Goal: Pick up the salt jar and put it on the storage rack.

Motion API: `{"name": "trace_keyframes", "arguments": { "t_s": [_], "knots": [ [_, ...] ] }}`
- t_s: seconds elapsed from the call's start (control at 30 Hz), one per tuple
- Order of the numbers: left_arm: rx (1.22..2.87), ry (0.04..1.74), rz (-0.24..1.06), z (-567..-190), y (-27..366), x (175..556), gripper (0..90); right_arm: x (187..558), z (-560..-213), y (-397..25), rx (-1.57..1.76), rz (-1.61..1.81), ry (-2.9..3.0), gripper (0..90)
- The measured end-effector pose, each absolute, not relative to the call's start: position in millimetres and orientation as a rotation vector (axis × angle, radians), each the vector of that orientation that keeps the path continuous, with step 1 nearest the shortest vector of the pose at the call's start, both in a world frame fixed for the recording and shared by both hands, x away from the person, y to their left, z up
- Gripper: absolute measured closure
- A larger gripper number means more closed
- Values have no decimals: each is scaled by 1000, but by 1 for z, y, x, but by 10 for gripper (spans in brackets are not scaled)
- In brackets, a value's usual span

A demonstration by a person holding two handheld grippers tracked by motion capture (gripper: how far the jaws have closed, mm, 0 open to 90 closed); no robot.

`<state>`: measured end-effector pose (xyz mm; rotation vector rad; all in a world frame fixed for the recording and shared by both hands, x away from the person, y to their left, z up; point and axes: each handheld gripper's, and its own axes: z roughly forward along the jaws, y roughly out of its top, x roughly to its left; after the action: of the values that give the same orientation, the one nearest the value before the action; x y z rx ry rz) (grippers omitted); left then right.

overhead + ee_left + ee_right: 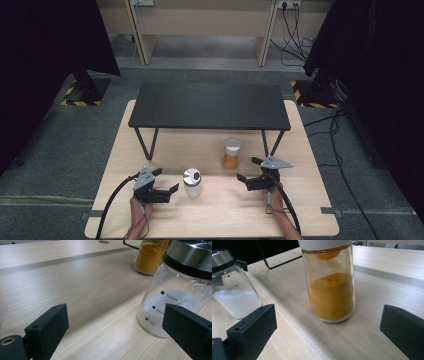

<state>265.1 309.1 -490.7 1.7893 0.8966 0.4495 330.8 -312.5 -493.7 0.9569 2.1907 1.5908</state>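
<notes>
Two upright jars on the pale wooden desk (220, 220), in front of the low black shelf (210, 106). Clear shaker jar (192, 183) with a steel lid and white powder inside, nearer the left gripper (167, 192). Taller jar of orange spice (231, 153) with a white cap, farther back, nearer the right gripper (248, 173).

Both pairs of jaws released, spread wide, grasping nothing.

Left gripper view: shaker jar (172, 295) just ahead and off to the right of the jaw gap, partly behind the right jaw, not yet between the two. Small sideways shift probably needed before any closing. Orange jar (149, 256) beyond it.

Right gripper view: orange jar (329, 282) standing almost dead centre ahead of the open jaws, long axis vertical, glass body well within the span. White-powder jar (233, 287) off to the left, apart from it.

Likely the deciding relation: orange jar straight in line with the right jaws, so a plain forward push should bring it between them; clear jar off-axis for the left jaws.
</notes>
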Motion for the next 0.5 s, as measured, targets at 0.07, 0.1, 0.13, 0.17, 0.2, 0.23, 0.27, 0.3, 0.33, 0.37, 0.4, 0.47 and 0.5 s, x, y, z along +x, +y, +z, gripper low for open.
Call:
{"name": "trace_keyframes", "arguments": {
  "t_s": [0.07, 0.1, 0.13, 0.17, 0.2, 0.23, 0.27, 0.3, 0.33, 0.37, 0.4, 0.47, 0.5],
  "knots": [
    [1790, 896, 452, -491, 309, 265, 60, 331, -494, -313, 957, 1591, 2191, 10],
    [1789, 895, 452, -491, 309, 265, 61, 331, -494, -313, 956, 1590, 2192, 10],
    [1789, 896, 451, -491, 309, 265, 60, 331, -494, -312, 955, 1589, 2192, 10],
    [1789, 896, 451, -491, 309, 265, 60, 331, -494, -312, 955, 1590, 2192, 10],
    [1789, 897, 452, -491, 309, 265, 60, 331, -494, -312, 956, 1590, 2191, 10],
    [1789, 896, 452, -491, 309, 265, 60, 331, -494, -313, 957, 1591, 2190, 10],
    [1789, 896, 452, -491, 309, 265, 60, 331, -494, -313, 958, 1591, 2190, 10],
    [1790, 896, 454, -491, 309, 265, 60, 331, -494, -313, 958, 1591, 2190, 10],
    [1789, 892, 451, -491, 309, 265, 60, 331, -494, -313, 957, 1591, 2191, 10],
    [1782, 883, 439, -492, 311, 266, 60, 331, -494, -312, 956, 1590, 2192, 10],
    [1782, 883, 439, -492, 311, 266, 60, 331, -493, -312, 956, 1588, 2192, 10],
    [1772, 866, 429, -494, 314, 266, 61, 331, -493, -312, 956, 1589, 2192, 10],
    [1766, 867, 432, -495, 314, 266, 61, 331, -493, -312, 956, 1589, 2192, 10]
  ]
}}
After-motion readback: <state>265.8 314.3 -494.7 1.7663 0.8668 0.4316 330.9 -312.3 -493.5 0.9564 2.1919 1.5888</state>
